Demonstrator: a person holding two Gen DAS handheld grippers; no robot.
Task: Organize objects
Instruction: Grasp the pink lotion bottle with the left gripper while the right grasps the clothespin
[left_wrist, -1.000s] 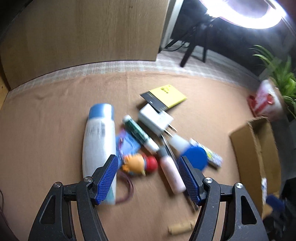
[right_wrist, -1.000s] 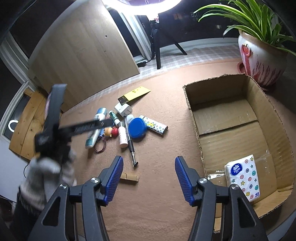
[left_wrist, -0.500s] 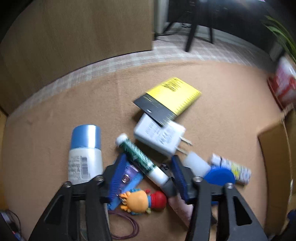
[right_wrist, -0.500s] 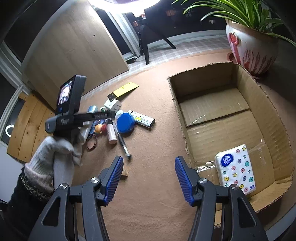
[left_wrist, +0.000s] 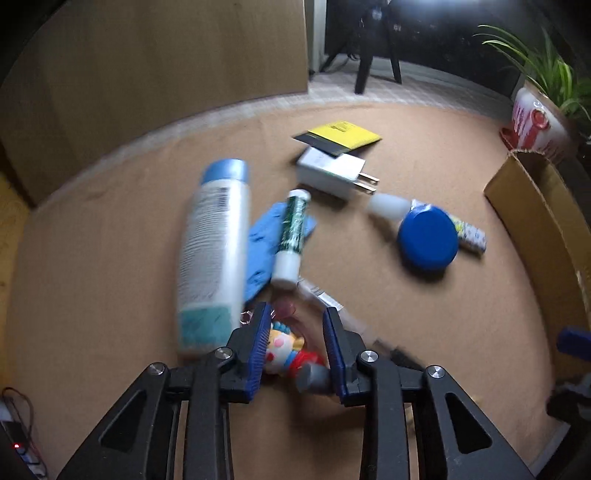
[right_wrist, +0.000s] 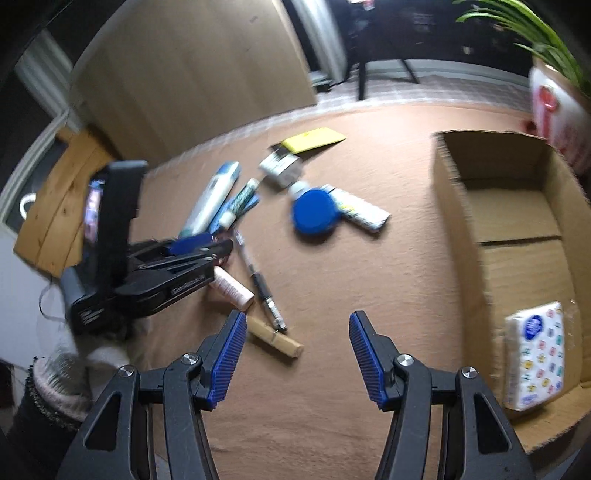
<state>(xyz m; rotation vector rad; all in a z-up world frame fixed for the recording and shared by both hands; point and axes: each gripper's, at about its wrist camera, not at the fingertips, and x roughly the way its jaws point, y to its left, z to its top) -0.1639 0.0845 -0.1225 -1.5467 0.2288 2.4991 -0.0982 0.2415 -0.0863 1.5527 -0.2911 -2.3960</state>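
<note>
A pile of small objects lies on the brown mat. My left gripper (left_wrist: 295, 328) has its jaws narrowed around a small clown toy (left_wrist: 286, 349) on the mat; contact looks likely on both pads. Beside it lie a white bottle with a blue cap (left_wrist: 214, 243), a green tube (left_wrist: 291, 236), a blue card (left_wrist: 262, 243), a white charger (left_wrist: 332, 171), a yellow booklet (left_wrist: 345, 134) and a blue lid (left_wrist: 428, 242). My right gripper (right_wrist: 295, 350) is open and empty above the mat, near a pen (right_wrist: 258, 280), a pink tube (right_wrist: 232, 288) and a tan stick (right_wrist: 275, 338).
An open cardboard box (right_wrist: 513, 229) stands at the right with a tissue pack (right_wrist: 532, 354) in it. A potted plant (right_wrist: 554, 107) stands behind the box. A wooden board (right_wrist: 192, 77) leans at the back. The left gripper shows in the right wrist view (right_wrist: 218, 254).
My left gripper came down onto the pile and its jaws narrowed around the clown toy. My right gripper moved lower and left, toward the pen and stick.
</note>
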